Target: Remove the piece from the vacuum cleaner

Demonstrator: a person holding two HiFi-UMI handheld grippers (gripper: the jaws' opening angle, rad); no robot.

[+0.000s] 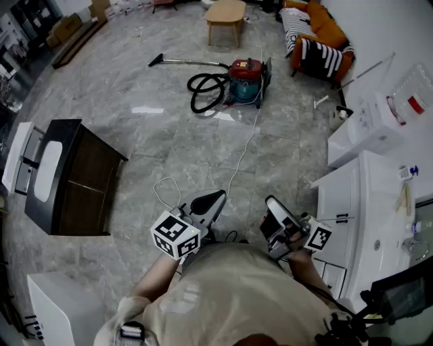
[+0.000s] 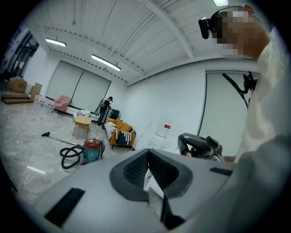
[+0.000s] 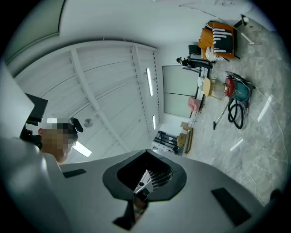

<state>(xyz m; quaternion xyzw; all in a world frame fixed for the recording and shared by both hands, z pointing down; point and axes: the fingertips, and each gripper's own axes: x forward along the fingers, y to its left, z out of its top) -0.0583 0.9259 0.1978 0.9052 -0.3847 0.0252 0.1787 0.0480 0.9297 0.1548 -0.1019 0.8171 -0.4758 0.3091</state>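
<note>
You hold your left gripper (image 1: pixel 208 203) low and close in front of your body. Its jaws are pressed together with nothing between them; in the left gripper view the two dark pads meet in a tight line. Your right gripper (image 1: pixel 274 211) sits just beside it on the right, tipped upward, and its jaws are also pressed together and empty.

The vacuum cleaner (image 1: pixel 245 80), red on top and teal below, stands on the grey marble floor (image 1: pixel 155 135) well ahead of both grippers, roughly straight out from the gap between them. Neither gripper is anywhere near it. Its black hose (image 1: pixel 205 92) lies coiled on the floor, touching the body on the side towards your left gripper. From the coil a metal tube (image 1: pixel 193 62) runs further left to a black nozzle (image 1: pixel 155 61) resting on the floor. A thin white cable (image 1: pixel 245 155) trails from the vacuum cleaner back across the floor towards you, and a loop of it lies just ahead of the left gripper.

Beyond the vacuum cleaner, farther still from the grippers, stand a small wooden table (image 1: pixel 225 15) and an orange sofa (image 1: pixel 318 37) with striped cushions. A dark cabinet (image 1: pixel 78 179) stands off to the left of the left gripper, and white counters (image 1: pixel 352 203) run close along the right of the right gripper
</note>
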